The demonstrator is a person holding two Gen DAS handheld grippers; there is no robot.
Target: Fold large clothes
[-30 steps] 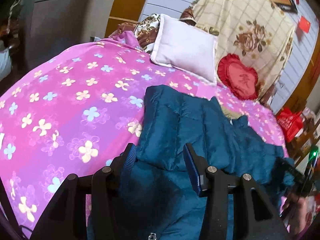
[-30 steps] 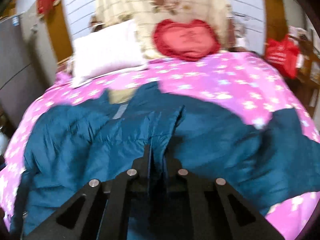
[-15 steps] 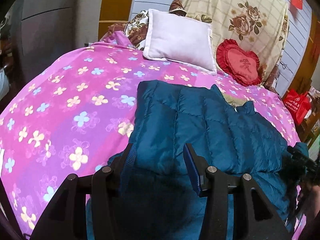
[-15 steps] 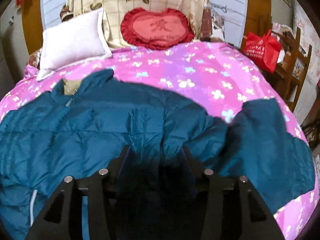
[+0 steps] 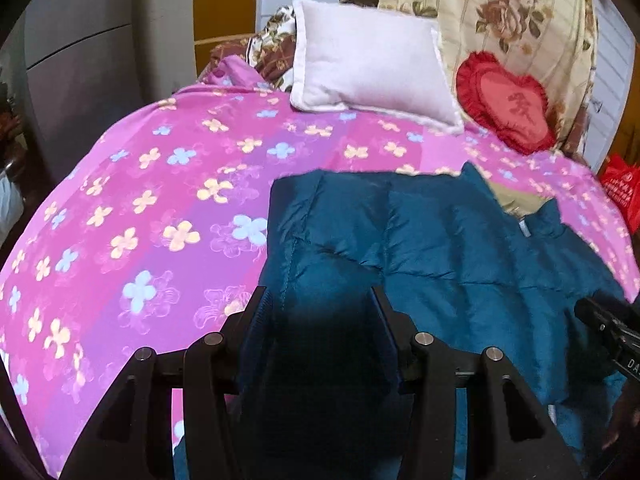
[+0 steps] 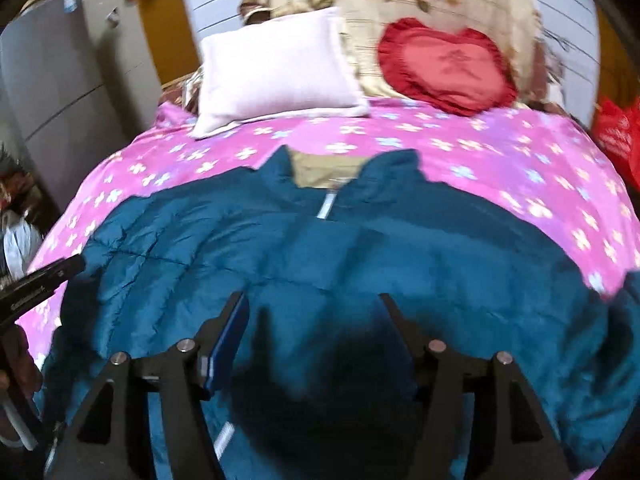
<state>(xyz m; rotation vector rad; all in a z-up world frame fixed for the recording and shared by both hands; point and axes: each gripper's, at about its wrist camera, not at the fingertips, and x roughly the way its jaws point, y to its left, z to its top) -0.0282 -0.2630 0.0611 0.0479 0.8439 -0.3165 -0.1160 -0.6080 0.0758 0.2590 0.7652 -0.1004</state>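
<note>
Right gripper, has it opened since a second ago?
Yes. The right gripper was pinched on the jacket; now its fingers stand wide apart over it.

Open pink bedspread [image 5: 160,208] lies left of the blue jacket [image 5: 440,248]. A white pillow [image 5: 372,68] and red heart cushion [image 5: 508,104] block the bed's far edge.

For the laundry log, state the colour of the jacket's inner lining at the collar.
Tan, or khaki, against the teal jacket; its lining shows best in the right wrist view.
</note>
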